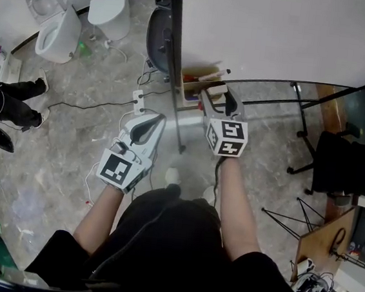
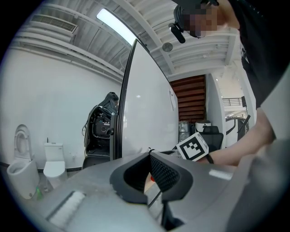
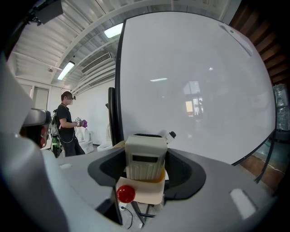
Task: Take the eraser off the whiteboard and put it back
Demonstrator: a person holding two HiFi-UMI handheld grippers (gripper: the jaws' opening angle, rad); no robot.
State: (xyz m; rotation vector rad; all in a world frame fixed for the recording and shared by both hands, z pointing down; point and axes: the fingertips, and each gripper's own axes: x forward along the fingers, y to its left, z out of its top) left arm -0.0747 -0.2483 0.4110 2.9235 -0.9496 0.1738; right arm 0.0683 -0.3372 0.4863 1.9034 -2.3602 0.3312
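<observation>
1. Your right gripper has the eraser squarely between its jaws. The jaws stand fairly wide because the block is wide, and they look to be pressing on its two ribbed sides. The eraser seems to rest on the cream tray just under the jaws, at the foot of the whiteboard that fills the space ahead of the tips.
2. This reads as the pick-up half of the job. Before you raise anything, make sure both sides are firmly held. The casing looks rigid and the ribs should give purchase, so a steady squeeze is likely enough.
3. The block sits centred between the jaws, with its far end beyond the tips. Keep the gripper close to level as it is, and lift straight up off the tray without dragging it along.
4. Mind the neighbours. A red ball lies just below the jaws and a little to their left, at the tray's near edge. What looks like a marker pokes out beyond the eraser, to the right of the tips. Go up first, then back towards you, so that neither gets knocked.
5. Your left gripper has its tips together with nothing between them. It hangs well to the left of the right gripper and clear of the board. You could leave it there, since this is probably a one-handed job.
6. To put the eraser back, aim for the same spot on the tray, set it down flat, and let go only once it rests there.
</observation>
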